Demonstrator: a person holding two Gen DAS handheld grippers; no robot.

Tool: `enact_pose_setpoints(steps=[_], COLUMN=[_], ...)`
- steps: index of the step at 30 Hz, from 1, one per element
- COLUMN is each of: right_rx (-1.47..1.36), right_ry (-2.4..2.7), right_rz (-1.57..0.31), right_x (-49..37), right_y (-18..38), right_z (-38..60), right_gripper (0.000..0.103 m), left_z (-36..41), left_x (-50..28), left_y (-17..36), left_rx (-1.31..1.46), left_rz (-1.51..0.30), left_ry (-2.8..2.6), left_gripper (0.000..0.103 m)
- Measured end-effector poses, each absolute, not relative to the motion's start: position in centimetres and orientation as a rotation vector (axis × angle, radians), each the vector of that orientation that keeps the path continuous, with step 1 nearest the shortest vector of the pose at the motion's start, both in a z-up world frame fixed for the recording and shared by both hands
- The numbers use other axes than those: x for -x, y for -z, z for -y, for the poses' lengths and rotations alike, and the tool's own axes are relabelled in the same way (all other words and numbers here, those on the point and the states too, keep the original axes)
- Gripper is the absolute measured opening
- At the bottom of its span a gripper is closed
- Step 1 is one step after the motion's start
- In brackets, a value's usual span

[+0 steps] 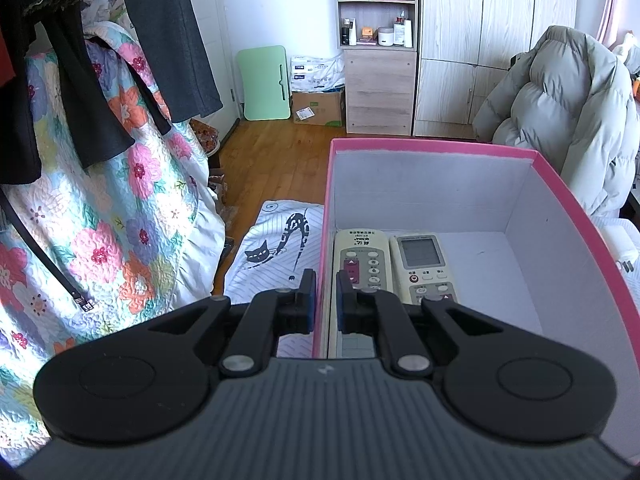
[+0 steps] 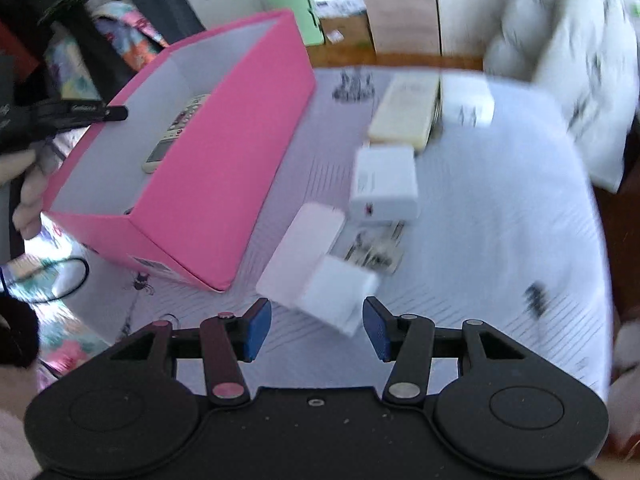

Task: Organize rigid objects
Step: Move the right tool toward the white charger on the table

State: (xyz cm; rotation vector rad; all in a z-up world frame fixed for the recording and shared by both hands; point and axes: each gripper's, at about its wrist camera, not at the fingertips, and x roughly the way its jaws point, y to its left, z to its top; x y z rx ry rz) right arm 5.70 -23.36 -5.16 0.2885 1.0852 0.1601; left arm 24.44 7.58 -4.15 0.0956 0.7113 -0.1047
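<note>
the left gripper point(image 1: 326, 296) is clamped on the near left wall of the pink box point(image 1: 432, 146), one finger outside the wall and one inside, steadying it on the cat-print cloth point(image 1: 276, 240). two air-conditioner remotes point(image 1: 362, 268) already lie side by side on the box floor, against that same wall.

the right gripper point(image 2: 317, 330) has its fingers well apart, and a small white charger block point(image 2: 340, 300) sits between and just ahead of the blue pads, apparently not yet gripped. touching it is a pale pink flat case point(image 2: 302, 248); further off lie a white power adapter point(image 2: 384, 184) and a cream remote point(image 2: 404, 112). the right view is smeared by motion, so exact contact is hard to read.

risks, as i judge them: closing at this speed could catch the block on a corner and flick it away, or nip the pink case along with it. the fingers inside the box also crowd the remotes, so a drop near that wall may land on them. pulling on the thin wall could tilt the box.
</note>
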Motion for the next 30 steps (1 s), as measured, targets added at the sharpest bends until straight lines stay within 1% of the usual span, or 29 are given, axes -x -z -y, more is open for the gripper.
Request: enact_pose_setpoints(steps=[8, 12, 15, 19, 23, 24, 26, 27, 30], right_rx=[-0.176, -0.115, -0.137, -0.155, -0.186, -0.189, -0.211, -0.218, -0.237], right_ry=[0.004, -0.013, -0.026, -0.046, -0.079, -0.087, -0.102, -0.126, -0.169], right_rz=[-1.029, -1.035, -1.03, -1.003, -0.961, -0.945, -0.921, -0.909, -0.898], right_x=[-6.3, -6.3, -6.3, -5.8, -5.1, -5.0, -5.0, -5.0, -5.5], right_y=[6.1, 6.2, 6.3, 5.2, 2.9, 2.2, 0.9, 0.3, 0.0], right_z=[20.4, 20.0, 20.6, 21.0, 21.8, 21.9, 22.0, 22.0, 22.2], right_gripper=[0.057, 0.057, 0.053, 0.051, 0.048, 0.045, 0.03, 0.027, 0.027], left_z=[-7.6, -7.5, -7.6, -7.4, -7.5, -7.5, -7.6, -7.6, -7.6], left_x=[-24.4, -24.3, -24.3, -24.2, -24.3, -24.3, -24.3, -24.3, -24.3], left_y=[4.1, 4.0, 4.0, 3.9, 3.9, 3.9, 3.9, 3.9, 3.9], left_rx=[-0.104, -0.109, -0.099, -0.12, -0.118, -0.115, -0.108, -0.108, -0.108], left_rz=[-0.706, -0.706, -0.706, -0.705, -0.704, -0.704, -0.704, -0.704, -0.704], left_ry=[0.109, 0.11, 0.112, 0.11, 0.101, 0.1, 0.1, 0.1, 0.102], left_gripper=[0.009, 0.009, 0.009, 0.008, 0.008, 0.008, 0.008, 0.008, 0.008])
